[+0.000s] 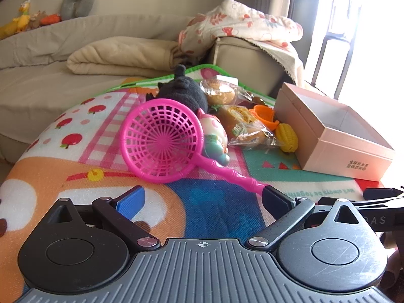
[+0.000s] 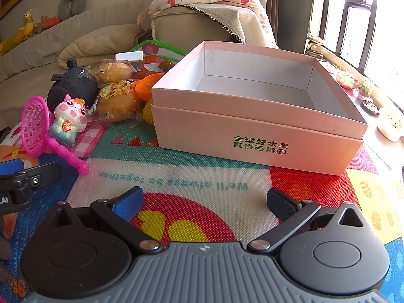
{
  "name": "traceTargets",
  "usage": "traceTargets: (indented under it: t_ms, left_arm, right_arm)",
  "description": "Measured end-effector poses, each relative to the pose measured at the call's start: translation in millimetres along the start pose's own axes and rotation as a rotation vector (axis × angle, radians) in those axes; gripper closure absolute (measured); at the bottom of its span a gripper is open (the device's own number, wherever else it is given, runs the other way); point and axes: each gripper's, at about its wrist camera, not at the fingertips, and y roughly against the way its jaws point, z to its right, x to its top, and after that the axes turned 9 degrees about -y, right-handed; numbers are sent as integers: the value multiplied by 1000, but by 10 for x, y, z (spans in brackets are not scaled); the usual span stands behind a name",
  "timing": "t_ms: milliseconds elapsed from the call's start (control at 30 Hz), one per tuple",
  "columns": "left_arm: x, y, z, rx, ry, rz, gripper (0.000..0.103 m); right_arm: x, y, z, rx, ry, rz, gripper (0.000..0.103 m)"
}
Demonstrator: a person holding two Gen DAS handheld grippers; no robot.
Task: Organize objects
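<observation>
Left gripper [image 1: 203, 199] hangs spread and empty, its right finger at the pink net's [image 1: 161, 139] handle tip on the mat [image 1: 214, 209]; centre on the handle before closing. Right gripper [image 2: 203, 202] waits released before the empty pink box [image 2: 252, 131].

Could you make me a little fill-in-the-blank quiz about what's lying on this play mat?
1. The net scoop is coloured ____.
2. The box holds ____ so far.
3. The pig toy leans against the scoop's ____.
4. The jaws of the left gripper and the right gripper both stand ____.

Missing words: pink; nothing; basket; open
</observation>
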Motion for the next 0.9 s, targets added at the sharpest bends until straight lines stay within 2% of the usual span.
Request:
traceTargets:
  t_ms: [133,200,367,467,567,633,667,700,733,833,900]
  left_arm:
    - [101,82,-316,21,169,41,1]
    - [170,47,-413,31,211,39,1]
    - [259,-245,-335,-5,203,-68,1]
    - [304,-424,-266,46,204,-64,1]
    - [364,-529,-219,48,174,-28,2]
    - [333,-546,-247,28,155,-4,13]
    - [306,-528,-273,3,146,6,30]
    - [281,-473,-306,-54,135,31,58]
    - [275,-413,-326,-89,118,44,67]
    - [252,-222,-362,-109,14,33,70]
    - [180,-117,-460,-175,-20,15,72]
  right_arm:
    - [8,-3,0,3,6,-9,0]
    - [14,-4,8,9,12,-13,0]
    - [14,10,17,24,22,-9,0]
    - [1,47,16,35,29,-9,0]
    - [-18,74,0,62,48,-6,0]
    - [-20,83,-38,101,77,-12,0]
    - [-31,101,-68,98,90,0,0]
    - [-48,140,-100,94,103,25,0]
    - [-61,192,-128,100,114,56,0]
    - [2,336,-264,152,123,104,0]
    - [77,427,-389,204,134,128,0]
